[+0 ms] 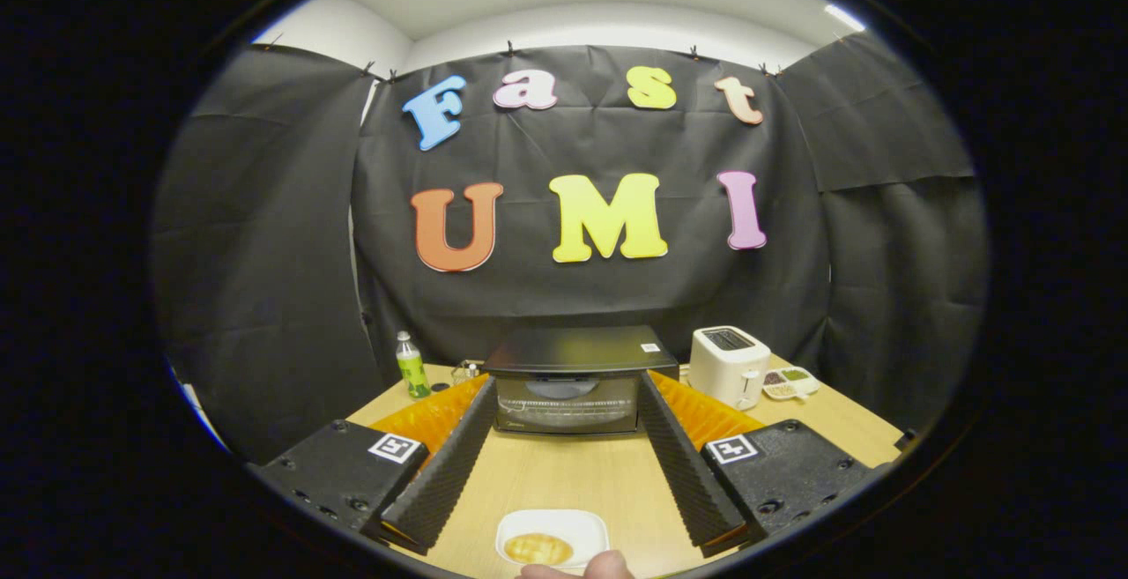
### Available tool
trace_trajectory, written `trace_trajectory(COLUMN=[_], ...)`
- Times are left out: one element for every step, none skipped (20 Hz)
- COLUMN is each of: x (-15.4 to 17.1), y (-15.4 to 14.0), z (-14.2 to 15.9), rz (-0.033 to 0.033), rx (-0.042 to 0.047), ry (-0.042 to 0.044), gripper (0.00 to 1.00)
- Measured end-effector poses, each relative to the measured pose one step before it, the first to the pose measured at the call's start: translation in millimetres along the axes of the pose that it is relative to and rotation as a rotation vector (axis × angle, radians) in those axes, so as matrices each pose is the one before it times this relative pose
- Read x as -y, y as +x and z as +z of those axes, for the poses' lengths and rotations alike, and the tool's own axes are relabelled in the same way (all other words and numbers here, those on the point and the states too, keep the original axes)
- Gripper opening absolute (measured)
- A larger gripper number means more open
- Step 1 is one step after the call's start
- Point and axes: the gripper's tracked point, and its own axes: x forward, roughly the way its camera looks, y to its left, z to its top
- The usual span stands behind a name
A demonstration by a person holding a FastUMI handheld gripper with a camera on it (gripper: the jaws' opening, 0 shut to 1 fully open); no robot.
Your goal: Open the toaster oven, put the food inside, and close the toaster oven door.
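A black toaster oven (568, 381) stands at the far side of the wooden table (564, 473), its glass door closed. Near the table's front edge lies a white square plate (552, 537) with a round golden piece of food (538, 549) on it, below and between the fingers. A person's fingertips (582, 568) touch the plate's near edge. My gripper (564, 425) is held above the table, open wide, with nothing between its fingers. The oven shows beyond and between the fingertips.
A white pop-up toaster (728, 366) stands right of the oven, with a small divided dish (790, 382) of foods beyond it. A green bottle (411, 366) and a small glass item (464, 373) stand left of the oven. Black cloth walls enclose the booth.
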Motion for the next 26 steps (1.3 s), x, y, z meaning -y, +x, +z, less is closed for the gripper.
trace_trajectory(x=[2.4, 2.82, 4.48, 0.76, -3.81, -1.53, -2.05, -3.69, -5.27, -3.5, -0.25, -1.49, -2.35, -3.31, 0.73, 2.29, 2.52, 1.37, -2.19, -0.89, 0.58, 0.12, 0.18, -0.17, -0.35, -1.4], y=[11.43, 12.48, 15.72, 15.53, 18.09, 18.22, 17.44, 16.22, 16.08, 17.79, 15.59, 15.7, 13.95, 12.78, 11.1, 10.26, 6.48, 6.52, 6.63, 5.86, 4.6, 3.69, 1.79, -5.1, 4.42, -1.1], z=[-0.6, -0.94, -3.0, -4.98, -5.36, -3.67, -9.74, -13.92, -10.68, -8.55, -2.18, -1.63, -1.04, -2.71, -2.97, -2.62, -1.09, -2.48, -3.9, -4.49, -4.53, 4.15, -5.31, 6.85, -6.19, 1.4], rz=[0.00071, -0.00385, -0.00871, -0.00357, 0.00767, -0.00023, 0.00573, 0.01232, 0.0222, 0.0102, -0.00442, -0.00463, 0.00118, 0.00658, -0.00421, -0.01688, -0.01715, -0.00961, 0.00352, 0.00329, -0.00175, -0.00237, -0.00859, -0.01068, -0.01089, -0.00401], rx=[-0.00503, -0.00244, -0.01128, -0.01021, -0.00978, 0.00068, -0.0114, -0.04146, -0.02887, -0.024, -0.00188, 0.00355, 0.00083, 0.00339, -0.00112, 0.0041, 0.00724, 0.003, 0.00246, -0.00204, -0.01092, 0.03262, -0.01442, 0.02581, -0.00275, 0.0073], ry=[-0.00106, 0.00092, 0.00757, 0.01076, -0.00289, -0.01709, -0.01039, 0.01149, 0.01428, 0.017, -0.01124, -0.02159, -0.0125, -0.00787, -0.00729, -0.01529, -0.00789, -0.00235, 0.00182, 0.01442, 0.01364, 0.00045, -0.00479, 0.0018, -0.00601, -0.00476], gripper=[1.0, 1.0, 1.0, 1.0, 1.0, 1.0, 1.0, 1.0, 1.0, 1.0, 1.0, 1.0, 1.0, 1.0, 1.0, 1.0, 1.0, 1.0, 1.0, 1.0, 1.0, 1.0, 1.0, 1.0, 1.0, 1.0])
